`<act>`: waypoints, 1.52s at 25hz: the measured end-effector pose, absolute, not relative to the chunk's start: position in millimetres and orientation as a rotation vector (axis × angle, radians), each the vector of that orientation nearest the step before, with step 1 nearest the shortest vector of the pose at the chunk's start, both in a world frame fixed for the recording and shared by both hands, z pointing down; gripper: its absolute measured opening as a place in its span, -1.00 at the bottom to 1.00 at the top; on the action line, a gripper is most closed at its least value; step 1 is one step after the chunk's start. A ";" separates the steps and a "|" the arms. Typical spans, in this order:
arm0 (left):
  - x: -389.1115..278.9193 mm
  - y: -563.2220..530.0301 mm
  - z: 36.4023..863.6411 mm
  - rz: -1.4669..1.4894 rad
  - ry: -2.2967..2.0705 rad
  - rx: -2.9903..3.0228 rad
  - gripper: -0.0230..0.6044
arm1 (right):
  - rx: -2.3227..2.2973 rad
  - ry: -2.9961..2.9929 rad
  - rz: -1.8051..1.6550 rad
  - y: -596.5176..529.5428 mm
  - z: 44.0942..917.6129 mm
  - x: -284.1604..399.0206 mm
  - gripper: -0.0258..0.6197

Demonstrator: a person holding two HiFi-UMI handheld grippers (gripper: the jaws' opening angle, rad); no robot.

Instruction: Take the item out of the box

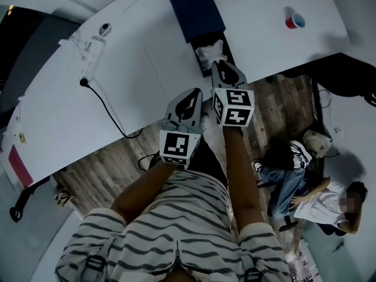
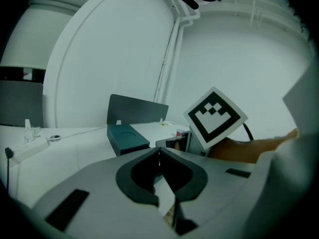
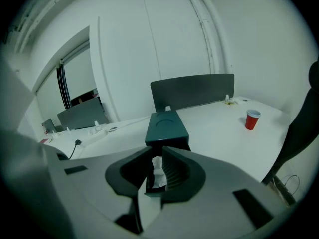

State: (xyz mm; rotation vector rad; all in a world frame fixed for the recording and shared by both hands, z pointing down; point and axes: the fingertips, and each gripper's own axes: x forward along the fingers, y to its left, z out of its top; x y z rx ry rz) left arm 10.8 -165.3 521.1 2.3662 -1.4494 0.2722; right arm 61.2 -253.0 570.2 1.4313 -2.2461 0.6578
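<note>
The right tool has its jaws a little apart, with the white paper between them — the paper sits in the open end of the blue box on the bench. The left tool is closed tight and holds nothing.

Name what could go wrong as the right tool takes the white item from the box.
The right tool is open at the crumpled item; a shallow bite may slip or tear it. The left tool is shut and away from the box, so nothing steadies it: it may drag toward the table edge.
</note>
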 end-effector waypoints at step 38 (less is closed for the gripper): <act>3.8 -177.1 558.9 0.291 -1.436 2.324 -0.85 | 1.163 -1.876 0.582 -295.9 678.6 55.7 -0.60</act>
